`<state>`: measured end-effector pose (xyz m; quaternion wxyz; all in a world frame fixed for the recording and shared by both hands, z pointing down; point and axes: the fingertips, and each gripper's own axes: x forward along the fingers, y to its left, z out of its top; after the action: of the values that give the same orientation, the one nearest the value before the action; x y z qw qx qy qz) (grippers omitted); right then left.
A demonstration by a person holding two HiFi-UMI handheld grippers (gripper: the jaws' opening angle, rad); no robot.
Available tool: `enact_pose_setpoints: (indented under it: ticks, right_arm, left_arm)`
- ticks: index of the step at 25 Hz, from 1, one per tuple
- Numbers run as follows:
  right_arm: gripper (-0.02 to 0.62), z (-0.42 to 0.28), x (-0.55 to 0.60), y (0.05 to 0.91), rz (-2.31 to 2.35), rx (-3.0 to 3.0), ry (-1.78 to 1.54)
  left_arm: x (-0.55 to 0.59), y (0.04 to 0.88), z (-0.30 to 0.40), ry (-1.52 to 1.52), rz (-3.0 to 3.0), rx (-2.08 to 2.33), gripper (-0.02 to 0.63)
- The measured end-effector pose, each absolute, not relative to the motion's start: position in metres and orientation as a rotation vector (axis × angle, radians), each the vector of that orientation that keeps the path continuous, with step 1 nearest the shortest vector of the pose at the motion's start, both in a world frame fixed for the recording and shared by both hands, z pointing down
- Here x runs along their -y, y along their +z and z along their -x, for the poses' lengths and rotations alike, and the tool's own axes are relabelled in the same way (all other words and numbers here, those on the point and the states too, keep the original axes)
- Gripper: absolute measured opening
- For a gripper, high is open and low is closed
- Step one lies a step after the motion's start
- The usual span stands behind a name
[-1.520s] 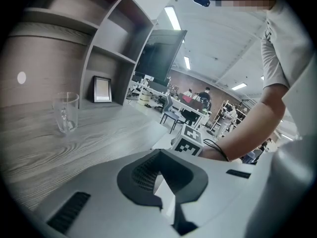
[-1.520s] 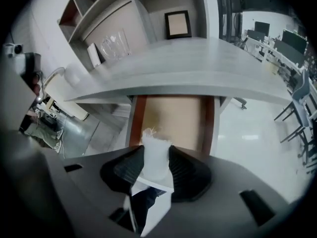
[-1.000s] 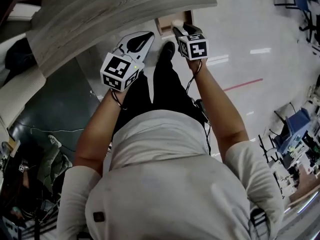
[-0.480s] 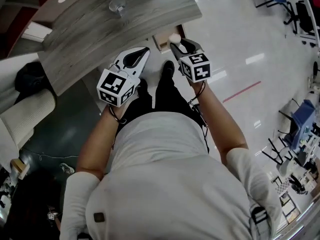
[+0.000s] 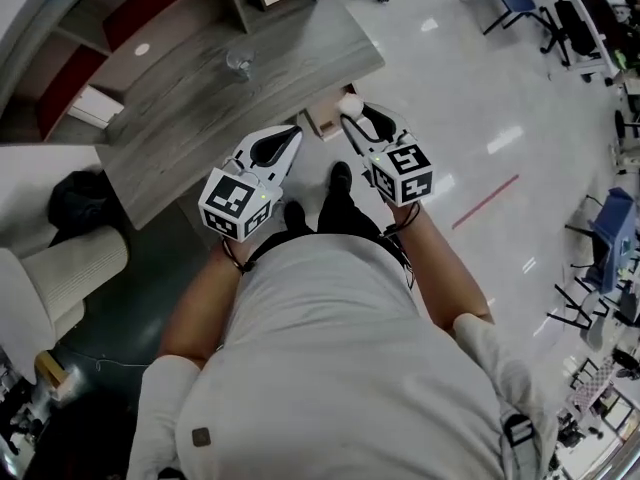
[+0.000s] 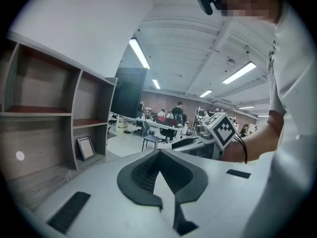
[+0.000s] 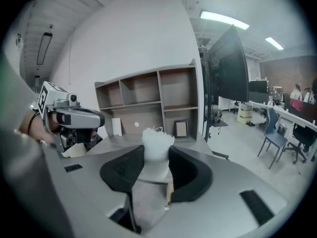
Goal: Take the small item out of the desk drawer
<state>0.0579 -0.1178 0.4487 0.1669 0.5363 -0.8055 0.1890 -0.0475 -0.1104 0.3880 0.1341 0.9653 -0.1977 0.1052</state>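
Pinching the small white item [image 7: 157, 140] in our right gripper [image 7: 157, 153]: the pads press on its lower half and the frayed top sticks out above. It reads as soft, light and squashy, like a wad of fibre. We judge it won't slip but will deform, so take it across the middle with a gentle squeeze, nothing more. Our left gripper [image 6: 159, 153] is empty, jaw tips pressed together, parked beside the right one.

From the head view the item sits just over the open drawer [image 5: 322, 124] at the desk's front edge; we can't tell how far above. The desk [image 5: 200, 118] is grey wood-grain, with one clear glass [image 5: 238, 63] toward the back. Shelving [image 7: 148, 95] stands behind it, holding a small picture frame [image 7: 181, 129]. Beyond that: glossy white floor [image 5: 450, 88] with a red line [image 5: 485, 200], office chairs [image 7: 280, 138], and people [image 6: 177, 109] at benches further off.
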Motion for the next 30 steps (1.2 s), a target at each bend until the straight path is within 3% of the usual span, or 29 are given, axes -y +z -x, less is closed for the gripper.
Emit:
enact_pose_setpoints:
  ticks: [11,30]
  right_arm:
    - [0.166,-0.053,0.075,0.351,-1.67,2.364,0.332]
    - [0.166,-0.016,0.024,0.305,-1.692,2.405,0.244]
  left_arm:
    - [0.081,0.313,0.059,0.186,-2.915,0.513,0.014]
    - [0.036,0.28,0.073,0.121,-2.969,0.407,0.014]
